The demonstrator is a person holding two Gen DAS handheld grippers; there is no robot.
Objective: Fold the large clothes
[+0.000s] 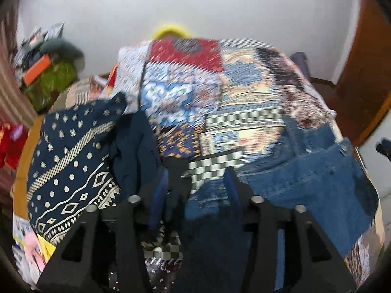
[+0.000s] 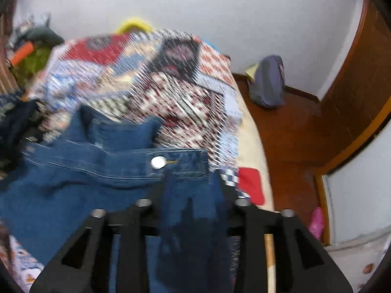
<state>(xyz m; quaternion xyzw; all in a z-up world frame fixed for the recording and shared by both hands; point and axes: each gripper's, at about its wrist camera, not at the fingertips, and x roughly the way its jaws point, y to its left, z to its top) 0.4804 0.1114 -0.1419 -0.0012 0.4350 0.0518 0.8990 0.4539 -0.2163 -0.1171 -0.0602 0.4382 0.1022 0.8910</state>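
Blue denim jeans (image 2: 73,183) lie on a bed with a patchwork bedspread (image 2: 176,97); the waistband and its metal button (image 2: 158,162) face the right wrist camera. My right gripper (image 2: 193,178) is shut on the jeans' waistband edge, with denim bunched between the fingers. In the left wrist view the jeans (image 1: 305,171) lie at the right. My left gripper (image 1: 198,178) holds denim (image 1: 210,200) near its right finger; the jaws stand fairly wide and the frame is blurred, so its grip is unclear.
A navy patterned cloth (image 1: 70,171) and a dark garment (image 1: 136,151) lie at the bed's left. Clutter (image 1: 48,73) is piled by the left wall. A grey bag (image 2: 268,80) stands on the wooden floor (image 2: 293,134) at the right. A wooden stick (image 2: 270,263) shows below.
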